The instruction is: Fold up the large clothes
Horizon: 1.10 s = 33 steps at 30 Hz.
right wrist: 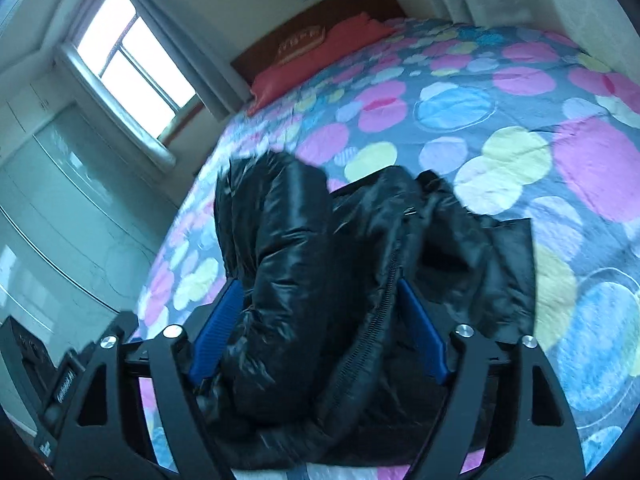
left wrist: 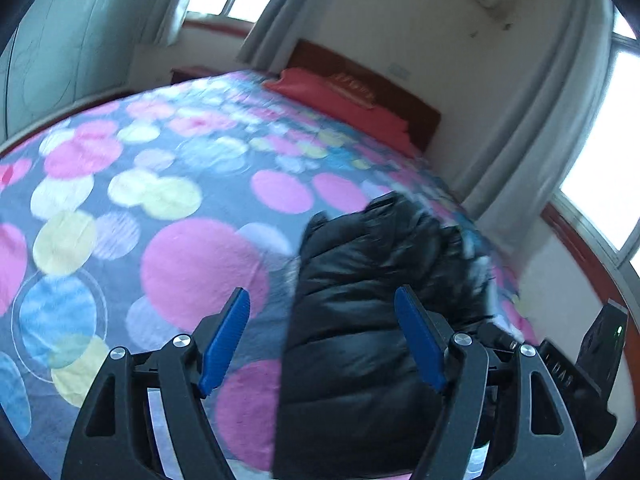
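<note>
The black puffer jacket [right wrist: 320, 280] lies bunched between the right tool's [right wrist: 320, 320] spread, unclamped fingers.

Black puffer jacket [right wrist: 288, 264]: glossy, slick quilted cloth. Bedspread [left wrist: 120, 184]: soft matt cloth, dotted. Claw pads [left wrist: 224, 340]: ribbed blue plastic, matt.

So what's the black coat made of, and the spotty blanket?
The coat looks like shiny, slippery nylon, puffed in padded rows with bright glints. The blanket looks like soft matte cotton, since its printed circles show no shine, but that's a guess.
</note>
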Each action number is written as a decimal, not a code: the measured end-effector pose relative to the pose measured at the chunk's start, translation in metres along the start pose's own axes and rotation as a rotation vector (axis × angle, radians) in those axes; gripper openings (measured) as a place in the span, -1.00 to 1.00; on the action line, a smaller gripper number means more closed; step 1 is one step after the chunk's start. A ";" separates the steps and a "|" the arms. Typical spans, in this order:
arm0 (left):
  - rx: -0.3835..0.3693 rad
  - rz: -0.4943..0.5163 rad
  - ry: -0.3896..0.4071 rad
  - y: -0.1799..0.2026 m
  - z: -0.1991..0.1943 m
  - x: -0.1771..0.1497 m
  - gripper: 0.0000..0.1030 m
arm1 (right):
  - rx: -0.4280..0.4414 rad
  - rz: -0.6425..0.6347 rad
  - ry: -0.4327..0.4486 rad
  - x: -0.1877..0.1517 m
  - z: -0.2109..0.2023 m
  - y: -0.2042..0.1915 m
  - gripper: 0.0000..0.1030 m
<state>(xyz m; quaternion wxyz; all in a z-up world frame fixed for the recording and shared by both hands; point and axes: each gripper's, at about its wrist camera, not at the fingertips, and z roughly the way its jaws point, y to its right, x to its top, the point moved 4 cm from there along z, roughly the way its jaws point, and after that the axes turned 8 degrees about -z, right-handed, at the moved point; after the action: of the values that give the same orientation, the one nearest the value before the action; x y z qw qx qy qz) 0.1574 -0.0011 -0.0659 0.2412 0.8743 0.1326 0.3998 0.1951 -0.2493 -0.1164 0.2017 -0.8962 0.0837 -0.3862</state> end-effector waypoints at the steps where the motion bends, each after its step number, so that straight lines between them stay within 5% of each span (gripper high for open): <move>1: 0.003 -0.004 -0.006 -0.004 0.003 -0.002 0.45 | -0.006 -0.011 -0.012 0.000 0.005 -0.003 0.43; 2: 0.005 -0.009 -0.017 -0.008 0.009 -0.005 0.51 | -0.020 -0.026 -0.021 0.000 0.009 -0.005 -0.17; 5: -0.033 -0.027 -0.065 -0.011 0.016 -0.012 0.55 | -0.043 -0.035 -0.032 0.001 0.013 0.005 -0.50; 10: -0.136 -0.025 -0.141 0.008 0.033 -0.029 0.55 | -0.176 -0.022 -0.006 -0.002 0.005 0.056 -0.52; 15: -0.205 0.012 -0.221 0.044 0.060 -0.053 0.55 | -0.175 0.079 -0.021 -0.011 0.005 0.113 -0.49; 27: -0.046 0.134 -0.307 0.064 0.125 -0.093 0.60 | -0.082 0.156 -0.037 -0.039 0.035 0.159 -0.48; 33: -0.069 0.098 -0.340 0.053 0.136 -0.094 0.67 | -0.076 0.166 -0.014 -0.042 0.035 0.161 -0.48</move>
<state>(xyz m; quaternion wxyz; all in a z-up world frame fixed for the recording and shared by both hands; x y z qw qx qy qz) 0.2025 -0.1290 -0.1749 0.2701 0.9259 0.0334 0.2619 0.1922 -0.3721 -0.2344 0.1992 -0.8960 0.1708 -0.3582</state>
